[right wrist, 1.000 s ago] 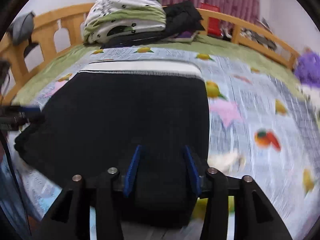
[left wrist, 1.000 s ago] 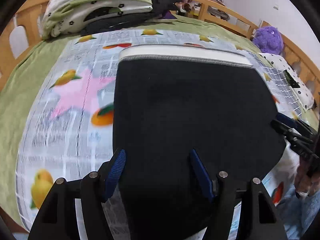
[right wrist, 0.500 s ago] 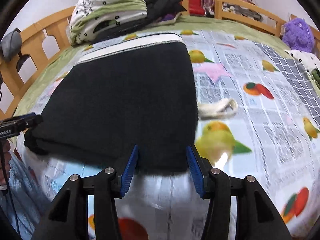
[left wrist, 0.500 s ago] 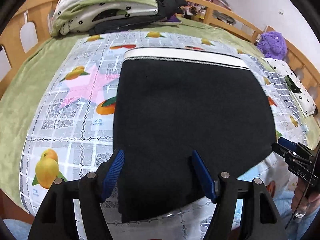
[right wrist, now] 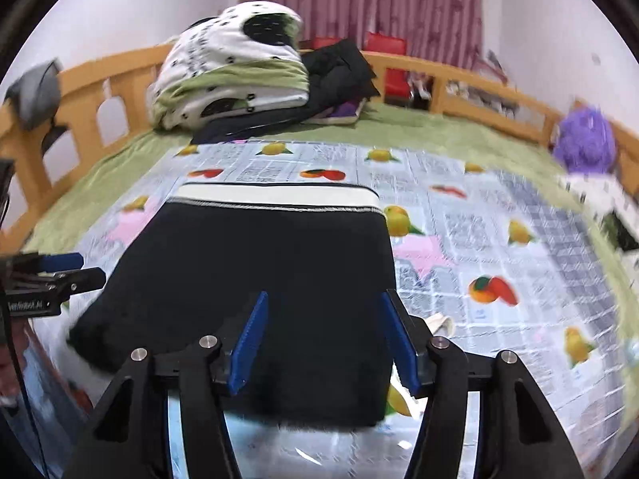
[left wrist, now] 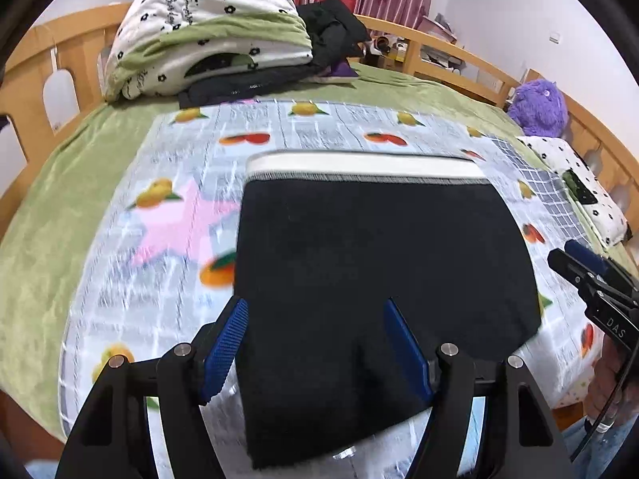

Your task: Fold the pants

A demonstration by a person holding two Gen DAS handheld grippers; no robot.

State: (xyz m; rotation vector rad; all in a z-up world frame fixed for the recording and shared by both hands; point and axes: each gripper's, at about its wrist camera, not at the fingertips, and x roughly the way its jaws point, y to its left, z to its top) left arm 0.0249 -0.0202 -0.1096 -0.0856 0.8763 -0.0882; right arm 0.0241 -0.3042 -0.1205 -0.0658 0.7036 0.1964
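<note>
The folded black pants lie flat on the fruit-print sheet spread over the bed, white waistband on the far side. The left gripper hangs above their near edge, jaws apart and empty. The right gripper has just been opening its jaws, which grip nothing.

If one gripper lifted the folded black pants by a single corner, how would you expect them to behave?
The black pants are soft knit lying in flat layers, so they would probably droop and unfold. They look light. On the glossy fruit-print sheet, a push would likely slide or bunch them.
</note>
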